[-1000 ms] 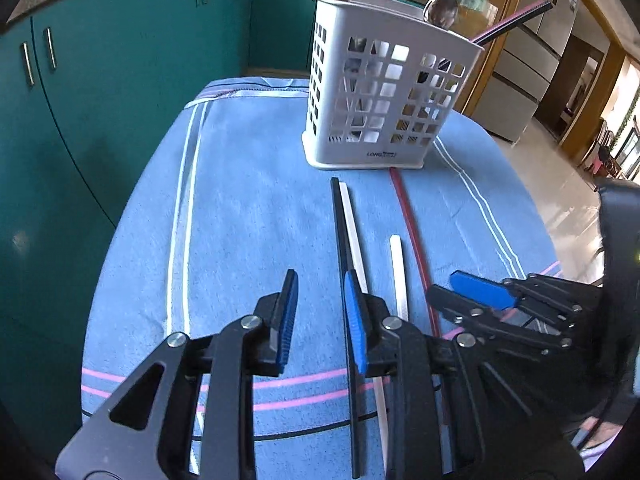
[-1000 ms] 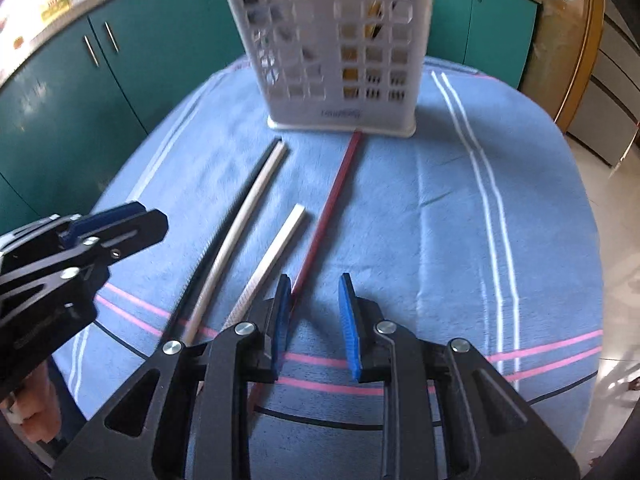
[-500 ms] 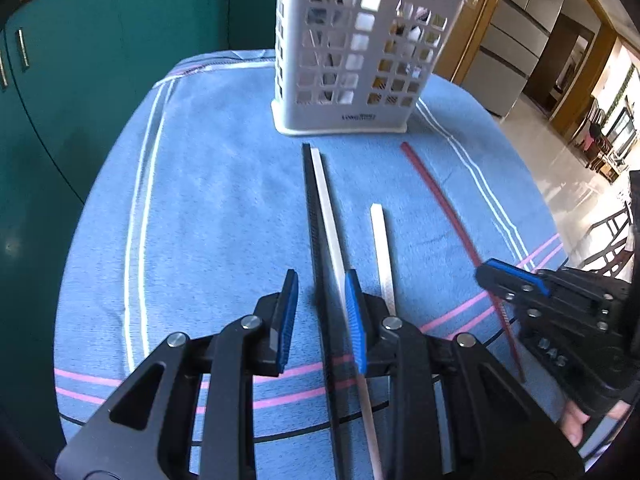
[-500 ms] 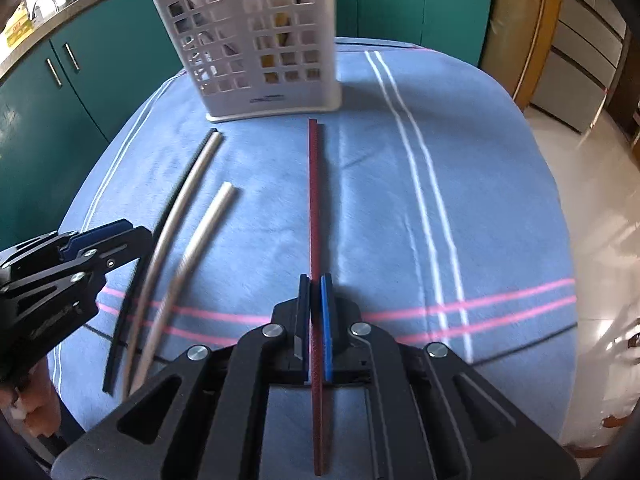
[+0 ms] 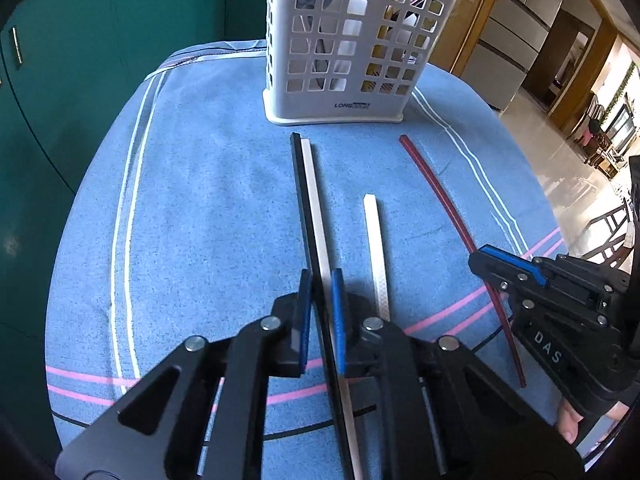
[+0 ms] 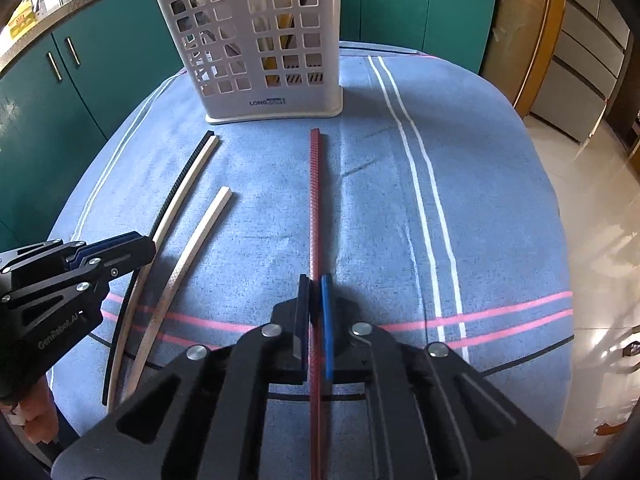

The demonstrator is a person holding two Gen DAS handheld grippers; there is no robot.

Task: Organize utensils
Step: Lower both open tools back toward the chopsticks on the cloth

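Note:
A white slotted utensil holder (image 5: 344, 48) stands at the far end of the blue cloth; it also shows in the right wrist view (image 6: 260, 44). My left gripper (image 5: 320, 312) has closed around a black chopstick (image 5: 298, 176) and a white chopstick (image 5: 310, 184) lying side by side. A second, shorter white chopstick (image 5: 374, 244) lies just to their right. My right gripper (image 6: 316, 312) is shut on a dark red chopstick (image 6: 315, 200) that points at the holder. The left gripper shows in the right wrist view (image 6: 132, 248), the right gripper in the left wrist view (image 5: 492, 264).
The blue striped cloth (image 6: 400, 200) covers a rounded table. Teal cabinets (image 5: 80, 60) stand behind and to the left. A tiled floor (image 6: 592, 200) lies to the right. Several utensils stand inside the holder.
My right gripper closed on the red chopstick and swung it away from the white ones. My left gripper shifted right and narrowed around the black and white chopsticks.

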